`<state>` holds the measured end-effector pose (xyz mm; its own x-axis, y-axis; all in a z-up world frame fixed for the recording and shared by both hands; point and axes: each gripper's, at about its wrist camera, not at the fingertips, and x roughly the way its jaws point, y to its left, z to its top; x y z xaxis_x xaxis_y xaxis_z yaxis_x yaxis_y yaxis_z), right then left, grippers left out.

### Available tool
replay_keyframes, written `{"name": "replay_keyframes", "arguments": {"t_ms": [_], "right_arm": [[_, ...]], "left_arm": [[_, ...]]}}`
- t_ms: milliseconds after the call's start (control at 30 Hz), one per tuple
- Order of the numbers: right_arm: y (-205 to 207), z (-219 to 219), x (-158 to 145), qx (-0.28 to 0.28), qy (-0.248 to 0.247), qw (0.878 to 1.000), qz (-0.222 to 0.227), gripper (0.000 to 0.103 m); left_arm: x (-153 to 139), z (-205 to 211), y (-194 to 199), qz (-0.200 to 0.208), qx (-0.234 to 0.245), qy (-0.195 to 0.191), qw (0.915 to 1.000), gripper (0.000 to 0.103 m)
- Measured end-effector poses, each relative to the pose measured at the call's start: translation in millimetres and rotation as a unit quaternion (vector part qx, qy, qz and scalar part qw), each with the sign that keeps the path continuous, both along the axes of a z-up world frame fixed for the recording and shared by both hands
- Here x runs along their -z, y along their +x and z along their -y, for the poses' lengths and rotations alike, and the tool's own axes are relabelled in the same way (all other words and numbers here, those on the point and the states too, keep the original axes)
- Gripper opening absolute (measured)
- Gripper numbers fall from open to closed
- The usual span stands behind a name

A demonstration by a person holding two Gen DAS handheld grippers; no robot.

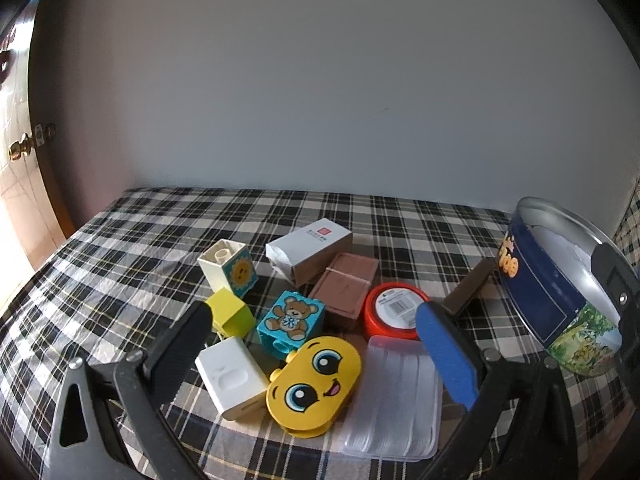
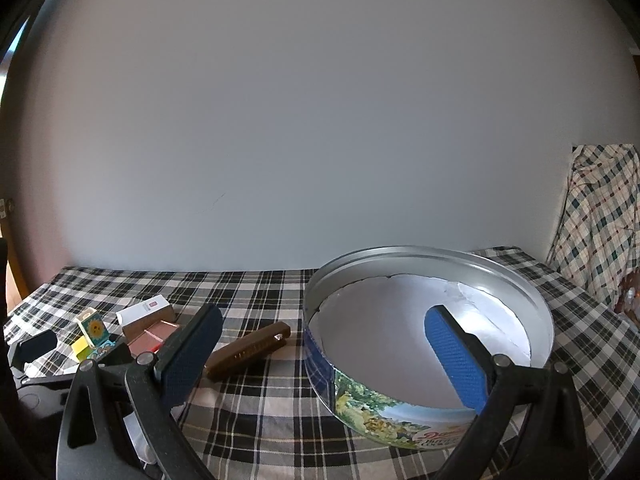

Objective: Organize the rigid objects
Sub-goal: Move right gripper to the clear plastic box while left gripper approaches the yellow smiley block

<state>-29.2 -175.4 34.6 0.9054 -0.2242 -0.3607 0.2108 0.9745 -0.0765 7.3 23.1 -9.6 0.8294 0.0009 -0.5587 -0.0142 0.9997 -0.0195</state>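
A pile of small objects lies on the plaid cloth: a yellow smiley-face case (image 1: 316, 386), a white block (image 1: 232, 378), a teal bear cube (image 1: 291, 318), a yellow cube (image 1: 230, 312), a sun cube (image 1: 230, 270), a red-rimmed round tin (image 1: 394, 310), a brown flat box (image 1: 344, 288), a white carton (image 1: 308, 250) and a clear plastic lid (image 1: 394, 400). My left gripper (image 1: 320, 344) stands open above them, holding nothing. A round blue cookie tin (image 2: 428, 332) sits open and empty. My right gripper (image 2: 324, 348) is open over its left wall, one finger inside. A brown harmonica (image 2: 250, 350) lies left of the tin.
The table (image 2: 256, 412) with the plaid cloth backs onto a plain wall. A door with a brass knob (image 1: 20, 150) stands at the far left. A plaid cloth (image 2: 600, 220) hangs at the right beyond the table.
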Motion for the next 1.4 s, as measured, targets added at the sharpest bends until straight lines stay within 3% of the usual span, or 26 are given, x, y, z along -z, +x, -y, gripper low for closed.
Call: {"name": "replay_keyframes", "arguments": {"t_ms": [367,467,767,933,1100,1333,1400], "right_arm": [[2,-8,4,-0.023,-0.002,1.000,-0.014,0.102],[3,-10,6,-0.032,-0.001,0.999,-0.021,0.102],[13,-30,19,-0.099,-0.001,0.992,-0.072,0.102],[17,-43,30,-0.153,0.021,0.980,-0.124,0.102],[24,-71,51,-0.224,0.044,0.953,-0.197,0.101],[34,-126,72,-0.229,-0.028,0.938,-0.260,0.100],[38,-128,77,-0.229,-0.036,0.931,-0.282,0.086]], "left_arm": [[-1,-14,-3,0.007,-0.014,0.029,0.9995,0.103],[-2,-30,-3,0.007,-0.028,0.041,0.9987,0.103],[1,-86,-2,-0.010,-0.077,0.031,0.9965,0.103],[4,-107,-1,-0.013,-0.091,0.032,0.9952,0.103],[5,-119,-3,-0.014,-0.095,0.014,0.9953,0.103],[4,-120,-4,-0.006,-0.086,0.016,0.9962,0.103],[3,-117,-5,-0.005,-0.080,0.018,0.9966,0.103]]}}
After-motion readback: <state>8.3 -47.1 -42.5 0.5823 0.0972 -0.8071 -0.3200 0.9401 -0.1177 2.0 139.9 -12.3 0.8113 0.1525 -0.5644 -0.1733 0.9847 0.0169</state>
